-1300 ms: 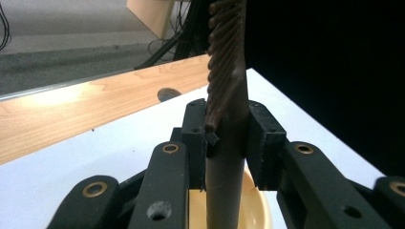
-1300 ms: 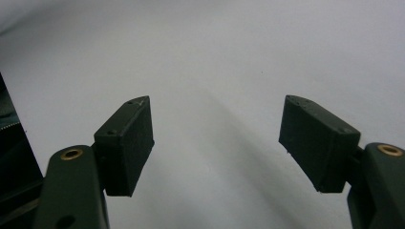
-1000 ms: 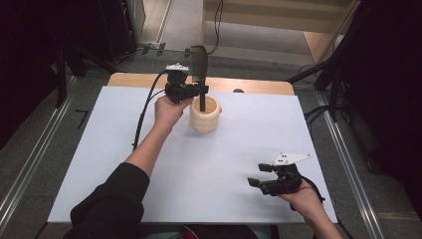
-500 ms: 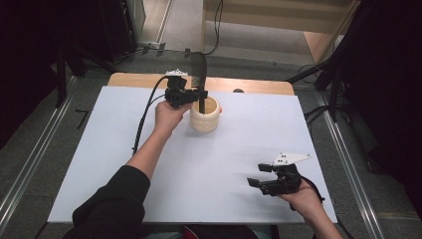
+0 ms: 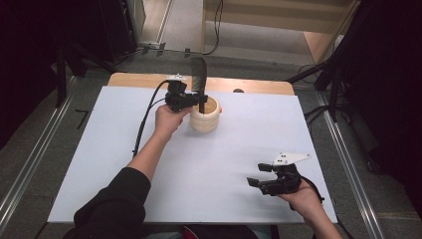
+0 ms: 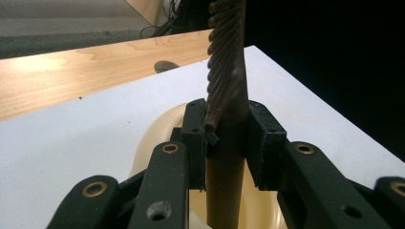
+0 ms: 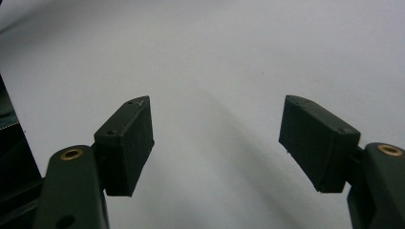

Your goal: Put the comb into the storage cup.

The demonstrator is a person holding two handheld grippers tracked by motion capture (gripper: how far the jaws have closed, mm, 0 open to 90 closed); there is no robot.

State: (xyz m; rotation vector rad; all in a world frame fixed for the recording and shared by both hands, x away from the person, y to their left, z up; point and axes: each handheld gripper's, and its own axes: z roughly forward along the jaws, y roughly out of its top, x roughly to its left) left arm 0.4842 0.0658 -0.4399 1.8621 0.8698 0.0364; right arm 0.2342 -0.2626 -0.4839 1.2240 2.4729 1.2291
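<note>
One brush (image 5: 199, 79), one cream cup (image 5: 205, 119)

Cream cup (image 5: 204, 118) far side, white sheet (image 5: 214, 164) open

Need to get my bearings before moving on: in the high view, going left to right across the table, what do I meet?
Left gripper, shut on the brush → cream holder beneath it → right gripper, open, low over the white table.
</note>
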